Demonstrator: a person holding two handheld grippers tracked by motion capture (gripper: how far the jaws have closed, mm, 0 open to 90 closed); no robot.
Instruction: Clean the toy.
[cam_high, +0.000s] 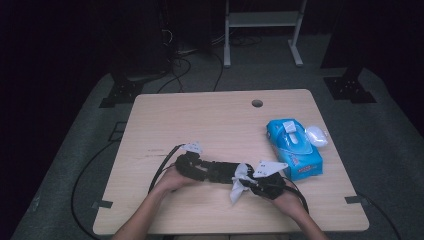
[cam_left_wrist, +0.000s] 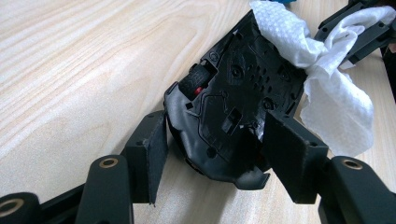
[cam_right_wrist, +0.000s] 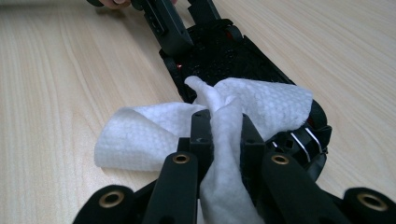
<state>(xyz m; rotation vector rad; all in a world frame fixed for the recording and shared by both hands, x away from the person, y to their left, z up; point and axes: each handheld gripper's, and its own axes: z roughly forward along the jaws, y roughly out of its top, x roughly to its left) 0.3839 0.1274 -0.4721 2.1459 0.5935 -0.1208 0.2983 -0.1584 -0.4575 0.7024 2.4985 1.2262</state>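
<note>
The right gripper (cam_right_wrist: 219, 135) has its jaws drawn close together, clamped on a bunched fold of the white wipe (cam_right_wrist: 261, 105), which rises between them and drapes forward over the near end of the black device (cam_right_wrist: 224, 56). The left gripper (cam_left_wrist: 212, 154) has its jaws partly apart, one pad on each side of the black device's (cam_left_wrist: 233, 107) rounded end, gripping it by its edges; the device lies tilted up between them, its underside with screws and a small roller facing the camera.

In the high view the left gripper (cam_high: 192, 165) and the right gripper (cam_high: 262, 180) face each other across the black device (cam_high: 215, 171), which lies on the worktop (cam_high: 200, 120) close to its near edge, with the white wipe (cam_high: 239, 182) on the device's right end. Left of the device and beyond it the wood is bare and open. To the right of the device and a little farther off sits a blue wipe pack (cam_high: 294, 147), near the right gripper, with a white lid (cam_high: 316, 135) at the pack's far right side by the worktop's right edge.
</note>
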